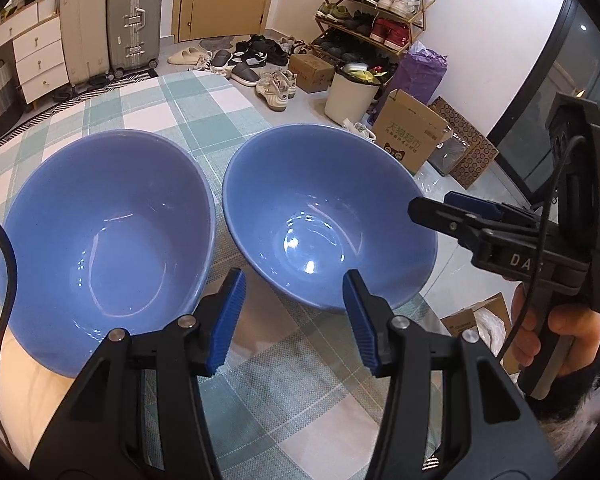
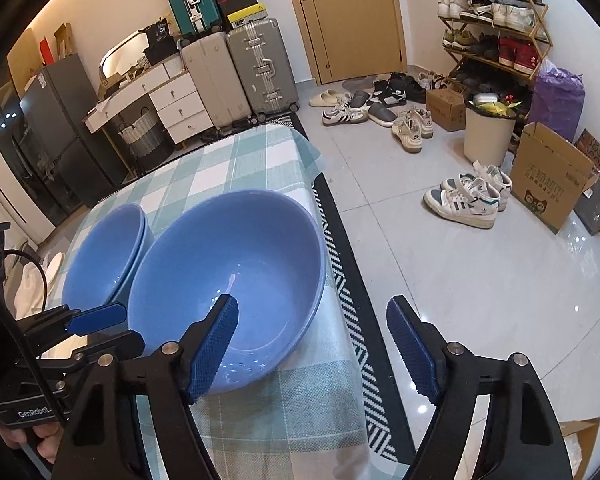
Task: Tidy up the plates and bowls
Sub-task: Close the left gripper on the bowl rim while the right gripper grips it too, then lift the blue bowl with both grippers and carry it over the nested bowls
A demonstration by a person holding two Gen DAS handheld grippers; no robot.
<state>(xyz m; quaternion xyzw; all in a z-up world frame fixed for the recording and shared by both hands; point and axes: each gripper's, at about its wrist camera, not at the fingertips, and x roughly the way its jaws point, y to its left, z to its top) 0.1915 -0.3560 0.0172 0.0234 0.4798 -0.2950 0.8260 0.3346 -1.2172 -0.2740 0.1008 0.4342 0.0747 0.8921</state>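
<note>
Hovering with jaws released, the left gripper (image 1: pixel 294 316) and right gripper (image 2: pixel 312 344) should pinch the single glossy blue ceramic bowl (image 2: pixel 228 276) by its near rim, nesting it squarely onto the left stack of blue bowls (image 2: pixel 104 256).

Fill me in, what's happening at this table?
A person holds a gripper in each hand over a checked tablecloth. The left gripper and right gripper are both open and empty. The single blue bowl sits beside the stacked blue bowls, not yet nested on them.
</note>
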